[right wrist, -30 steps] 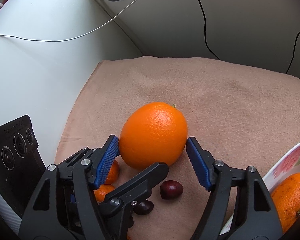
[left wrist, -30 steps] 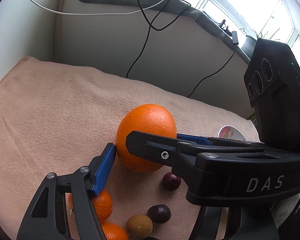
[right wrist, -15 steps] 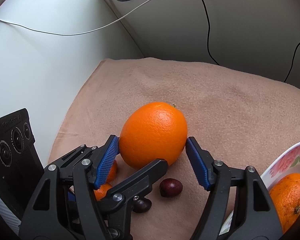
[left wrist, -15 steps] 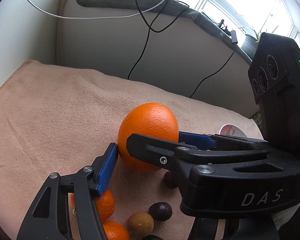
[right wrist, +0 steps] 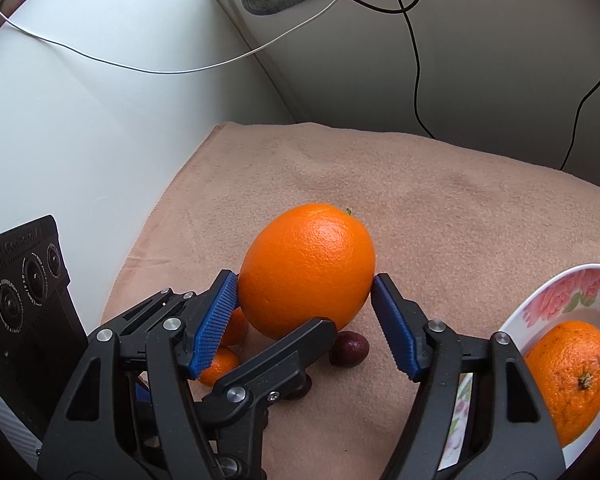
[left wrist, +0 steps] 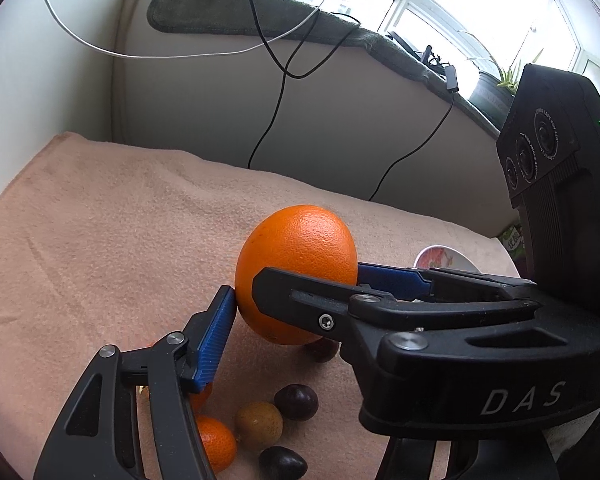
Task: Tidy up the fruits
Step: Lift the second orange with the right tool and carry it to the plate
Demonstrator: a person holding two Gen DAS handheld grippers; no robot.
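Pads (right wrist: pixel 216 328) of the right gripper (right wrist: pixel 304 284) press both ends of the large orange (right wrist: pixel 306 268) at frame centre, so it holds the fruit. In the left wrist view the left gripper (left wrist: pixel 300 296) has one pad tip touching the orange, but the right gripper's body hides its other finger, so whether it grips cannot be told. The right wrist view shows that finger crossing under the orange. Low in the left wrist view lie two dark cherries (left wrist: pixel 296 402), a tan fruit (left wrist: pixel 259 424) and a mandarin (left wrist: pixel 216 444) on the peach cloth (left wrist: pixel 100 240). Only the right wrist view shows, at lower right, the flowered bowl (right wrist: pixel 540 300) holding a second orange (right wrist: pixel 568 376).
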